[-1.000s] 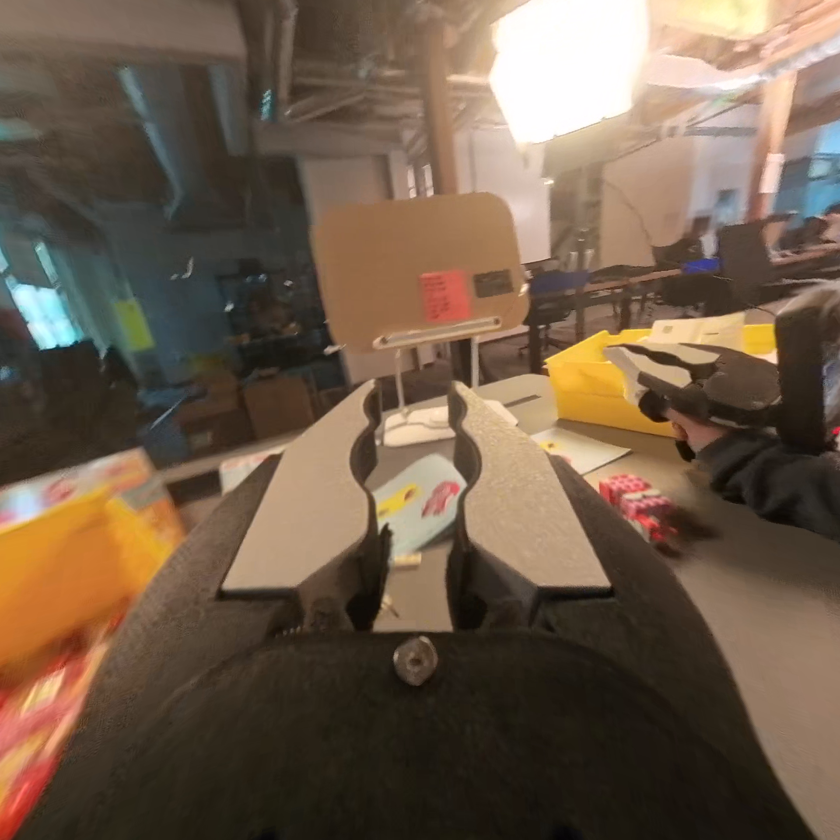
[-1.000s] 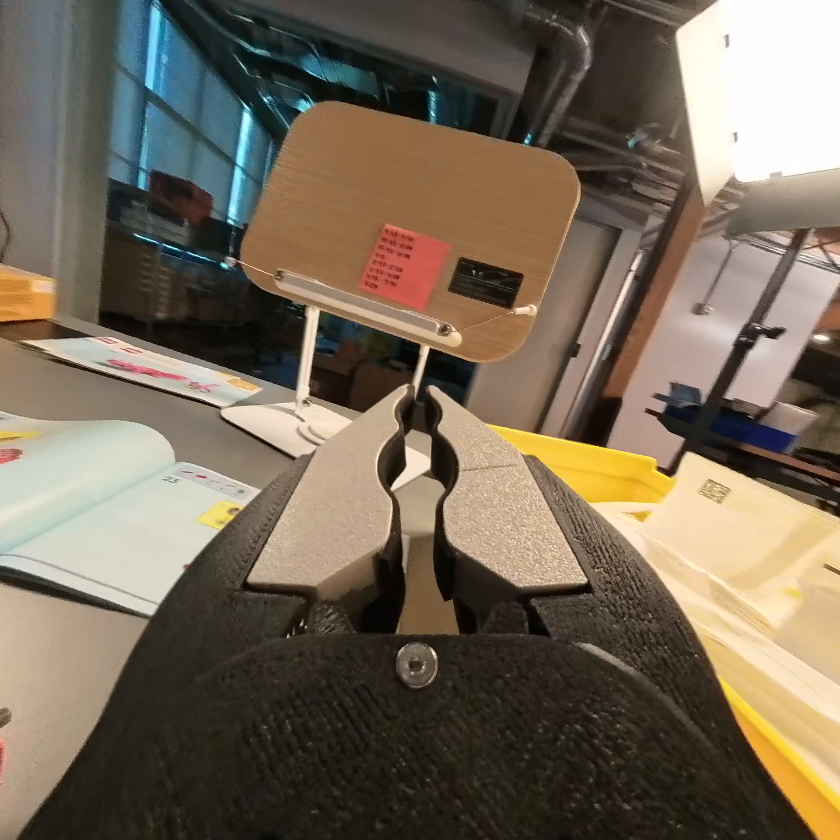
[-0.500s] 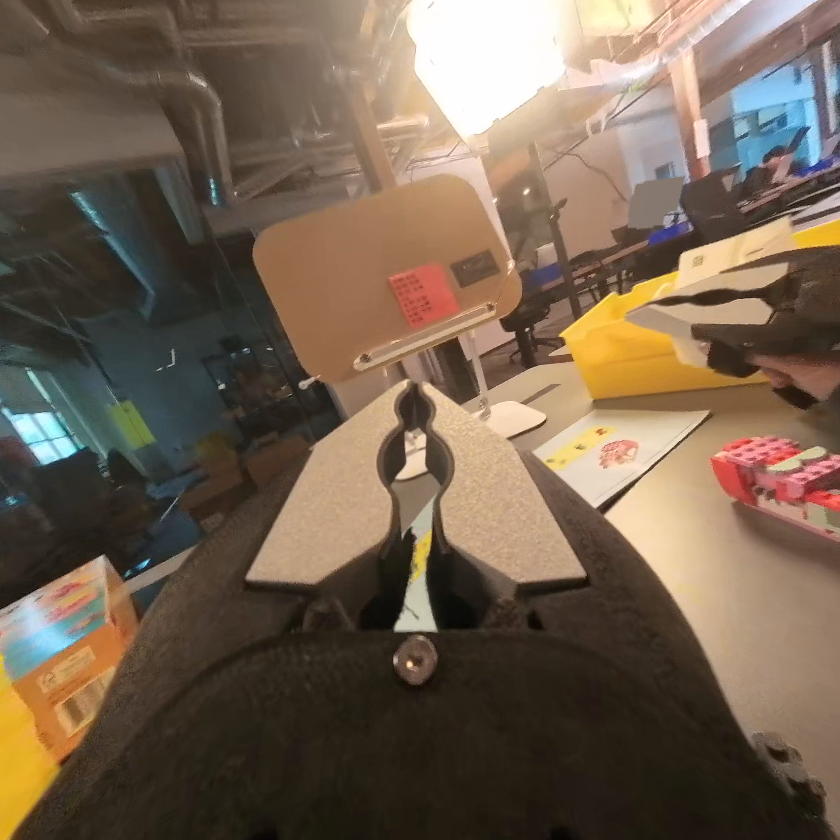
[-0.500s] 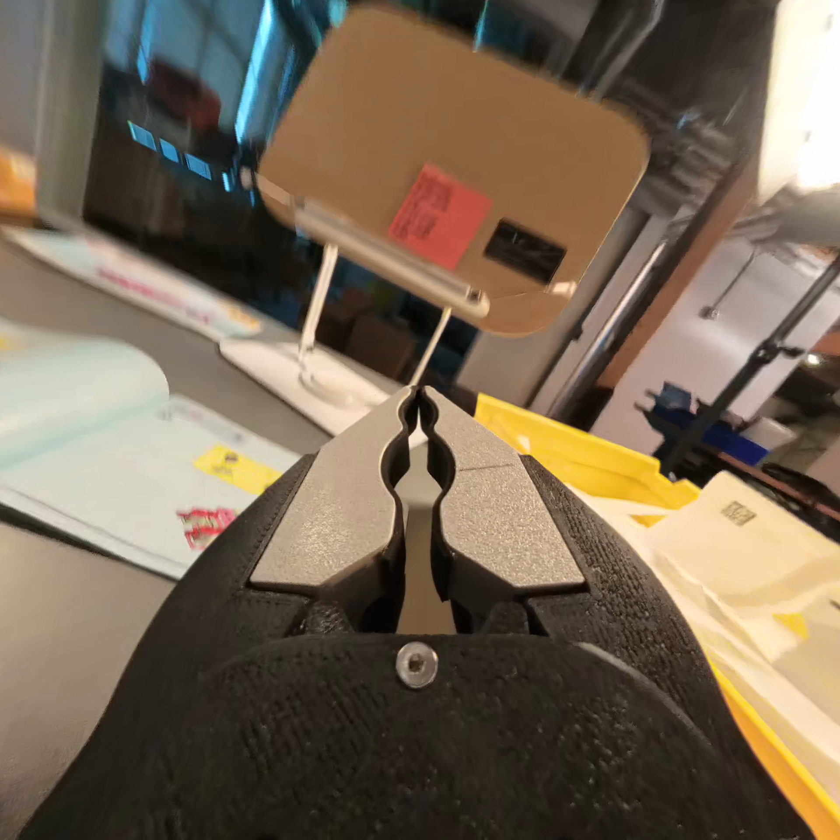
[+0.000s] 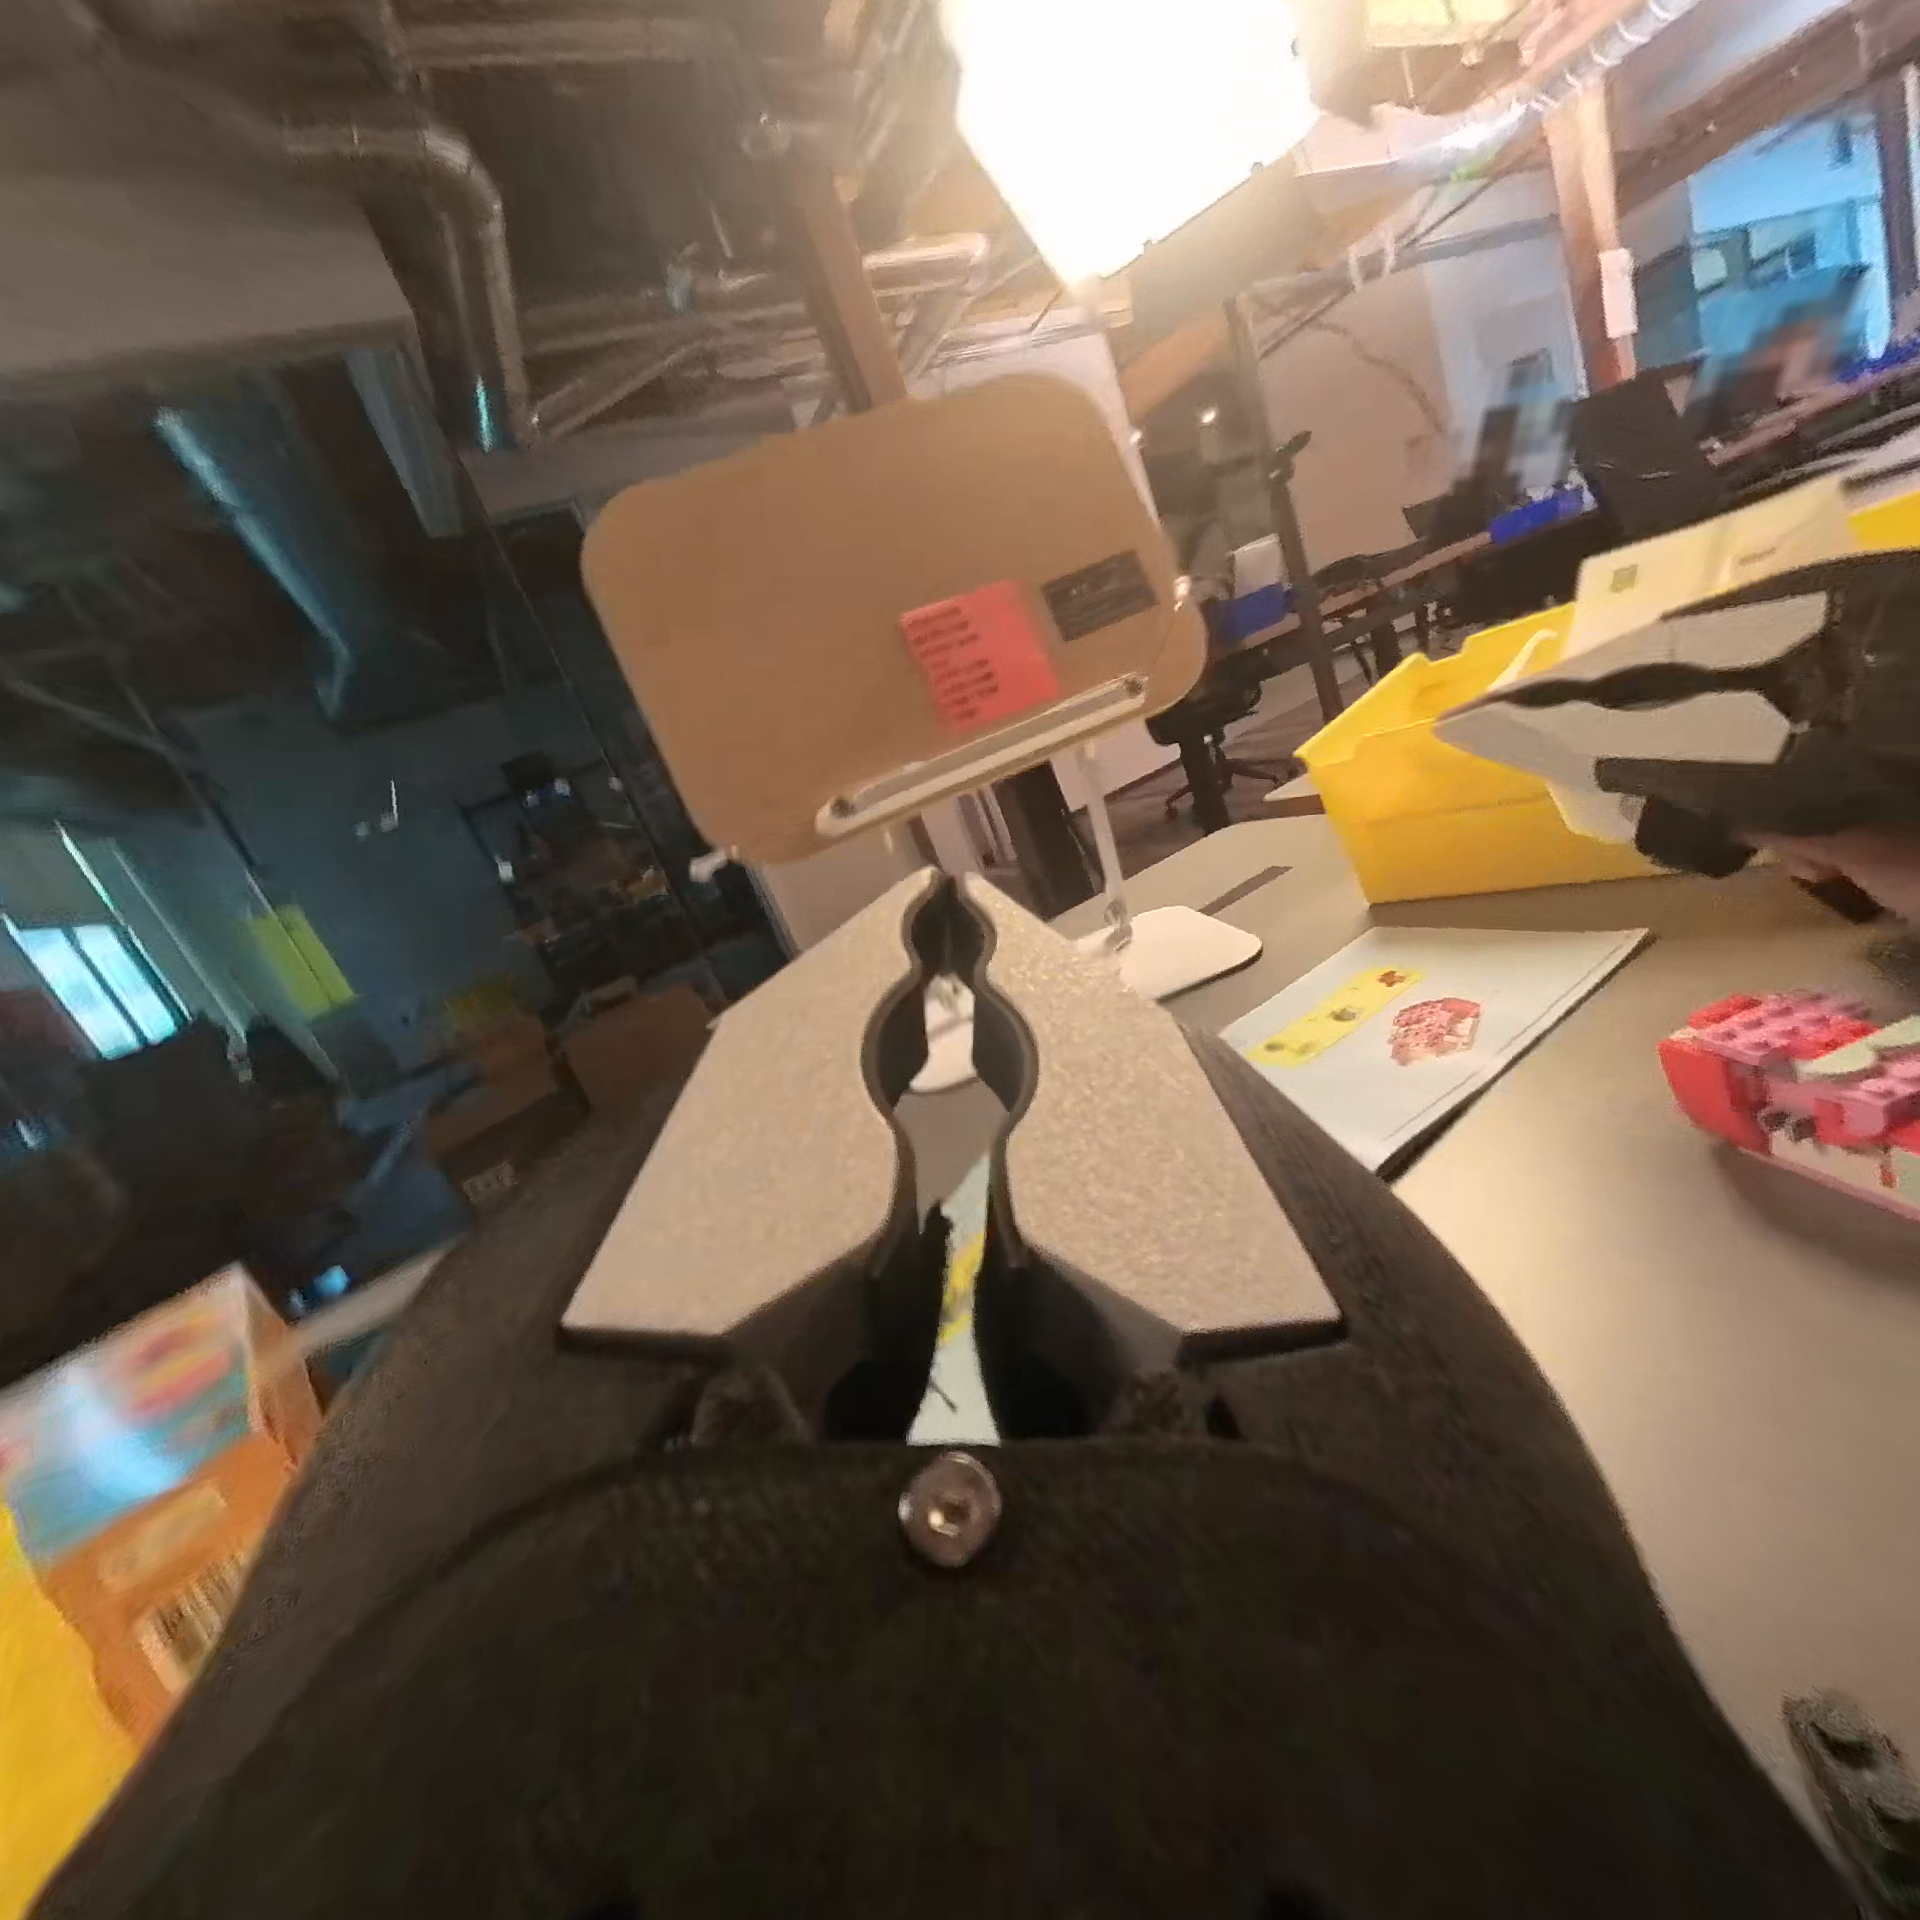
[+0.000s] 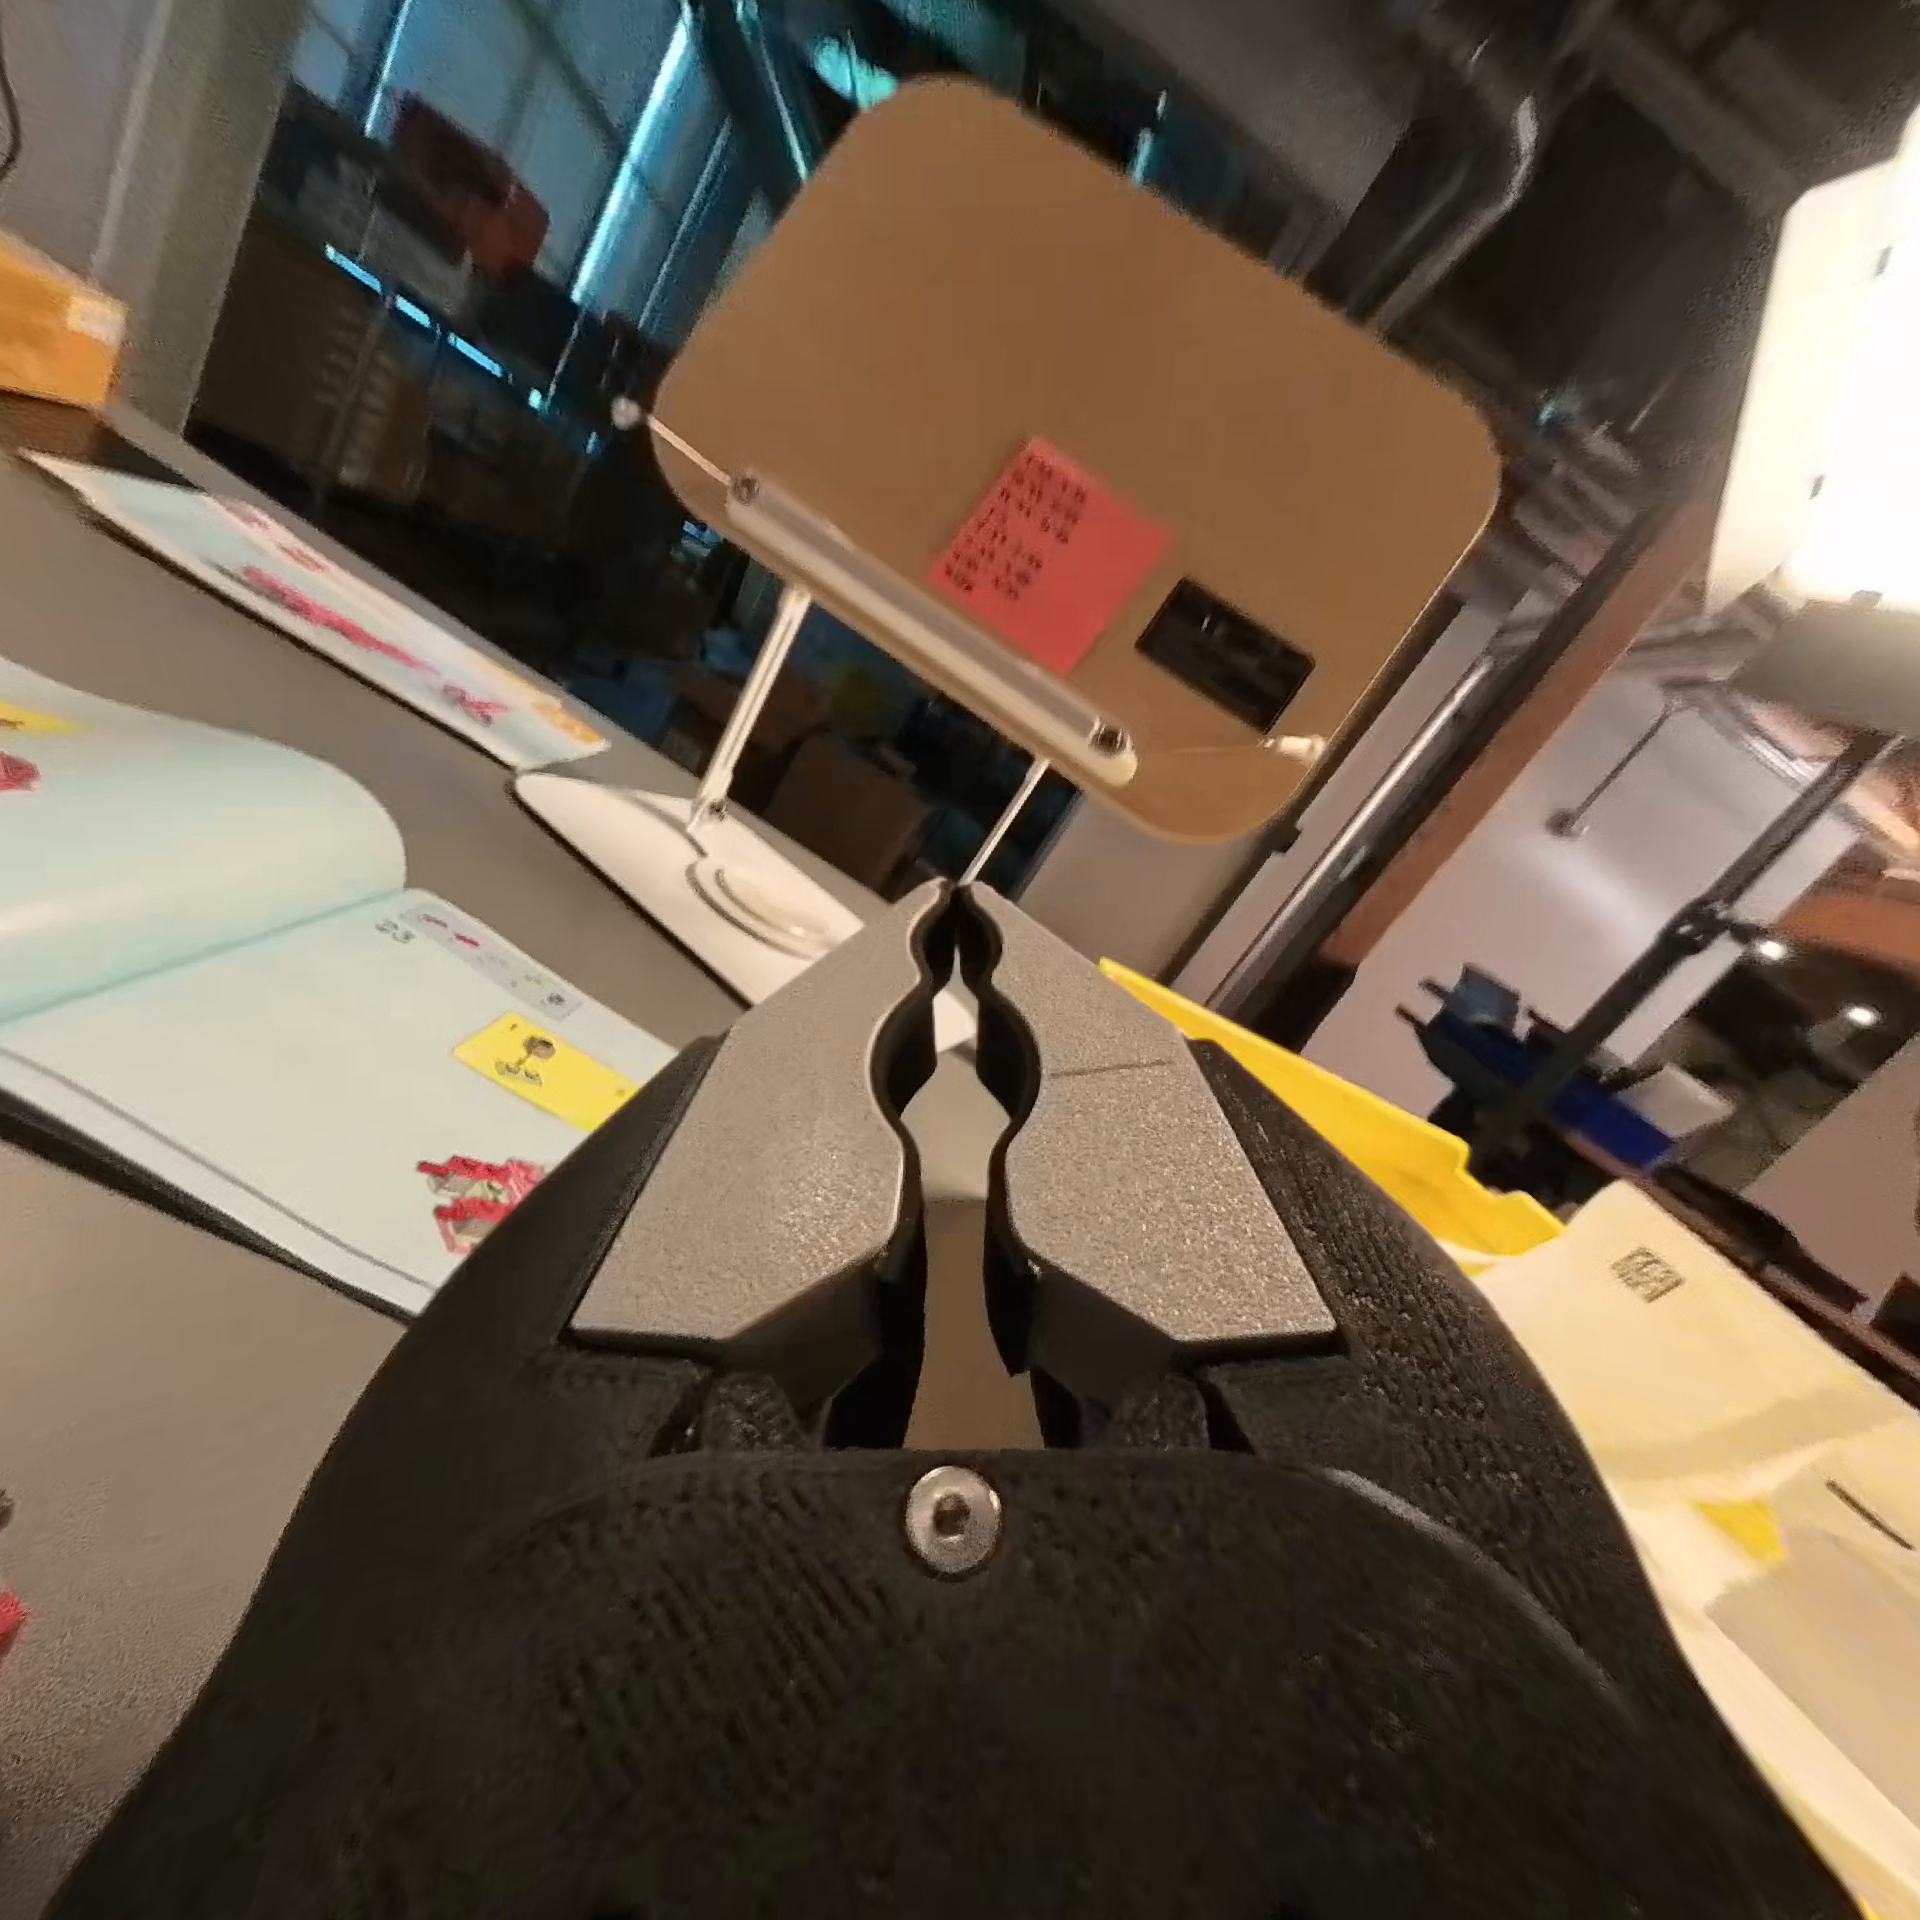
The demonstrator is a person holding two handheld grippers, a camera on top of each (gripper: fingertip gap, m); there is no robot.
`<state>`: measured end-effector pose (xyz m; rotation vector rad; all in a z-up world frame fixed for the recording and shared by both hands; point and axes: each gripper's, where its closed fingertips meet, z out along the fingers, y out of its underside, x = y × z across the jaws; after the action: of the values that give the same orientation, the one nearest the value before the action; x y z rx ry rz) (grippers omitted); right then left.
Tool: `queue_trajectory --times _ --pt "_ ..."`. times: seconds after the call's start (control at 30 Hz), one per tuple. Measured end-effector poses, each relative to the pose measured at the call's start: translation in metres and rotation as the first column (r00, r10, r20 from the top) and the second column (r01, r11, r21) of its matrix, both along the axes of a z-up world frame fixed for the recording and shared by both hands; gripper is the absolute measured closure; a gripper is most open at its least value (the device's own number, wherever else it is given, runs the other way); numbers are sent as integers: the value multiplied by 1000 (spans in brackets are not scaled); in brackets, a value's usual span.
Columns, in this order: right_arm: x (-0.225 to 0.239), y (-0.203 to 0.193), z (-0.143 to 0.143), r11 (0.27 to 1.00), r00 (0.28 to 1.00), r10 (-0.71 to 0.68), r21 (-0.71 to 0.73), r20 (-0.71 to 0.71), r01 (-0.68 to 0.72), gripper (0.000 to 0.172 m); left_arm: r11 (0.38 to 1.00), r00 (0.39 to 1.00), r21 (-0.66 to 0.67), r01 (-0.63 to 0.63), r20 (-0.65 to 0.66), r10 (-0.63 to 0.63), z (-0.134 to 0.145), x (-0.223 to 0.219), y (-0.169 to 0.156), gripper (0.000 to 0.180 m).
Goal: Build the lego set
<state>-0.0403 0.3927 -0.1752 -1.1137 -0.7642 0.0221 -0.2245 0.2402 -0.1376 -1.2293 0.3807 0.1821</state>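
Grey bench [image 6: 145, 1299]: left gripper [image 5: 948, 883], its jaws newly closed on nothing, beside right gripper [image 6: 954, 916], likewise closed, both near tan wooden book stand [image 6: 1039, 343].

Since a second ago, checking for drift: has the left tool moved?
Yes. The left tool swung left and tilted: the wooden book stand shifted right and the toy brick model neared.

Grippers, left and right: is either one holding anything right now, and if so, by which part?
Nothing is held. The left gripper and right gripper are both shut, tips together with nothing between them.
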Motion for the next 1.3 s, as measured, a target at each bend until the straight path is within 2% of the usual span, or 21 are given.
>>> queue_trajectory --times 0.07,0.13,0.27,0.33,0.4,0.47,0.53,0.6,0.67,0.7,0.77,0.83,0.93,1.1,1.17,1.3 --pt "4 -7 10 999 999 11 42 -42 -10 172 997 995 72 -15 -93 21 19 7 -5 180" --pt "9 -12 21 997 994 48 64 -97 -41 172 984 991 169 -52 -116 72 50 5 -15 180" --pt "28 -35 59 993 982 76 102 -175 -59 169 933 974 345 -104 -154 165 145 7 -64 180" --pt "38 -64 83 989 955 138 89 -262 -119 170 929 974 345 -138 -124 191 180 1 -93 180" --pt "37 -108 90 973 926 225 12 -303 -232 171 938 967 284 -200 -96 235 194 -8 -124 180" --pt "42 -148 94 959 909 269 4 -317 -282 172 932 960 236 -276 11 281 195 -18 -167 180" --pt "60 -165 100 957 861 247 -29 -444 -289 172 900 920 199 -388 137 367 180 -30 -217 180" --pt "67 -172 100 944 814 243 -64 -527 -323 171 862 864 140 -486 224 451 148 -39 -259 180" --pt "72 -170 90 950 810 191 -103 -555 -295 172 855 844 126 -503 287 454 116 -36 -285 180" --pt "74 -172 87 948 798 189 -104 -573 -299 172 870 847 95 -484 299 439 97 -31 -288 180" --pt "80 -185 90 950 758 242 -11 -605 -312 172 863 829 8 -505 283 483 61 -30 -285 180" --pt "76 -192 92 939 736 315 82 -600 -335 172 836 808 14 -549 265 526 48 -37 -280 180" --pt "59 -162 85 958 763 258 56 -593 -281 172 871 819 57 -488 377 434 45 -56 -258 180" --pt "34 -113 91 979 818 196 69 -540 -189 172 898 847 100 -429 388 362 69 -90 -202 180" --pt "34 -105 93 981 826 190 64 -531 -185 172 900 865 121 -420 355 355 79 -96 -194 180" --pt "49 -103 93 981 889 171 160 -424 -112 172 920 886 43 -390 291 362 79 -103 -202 180"
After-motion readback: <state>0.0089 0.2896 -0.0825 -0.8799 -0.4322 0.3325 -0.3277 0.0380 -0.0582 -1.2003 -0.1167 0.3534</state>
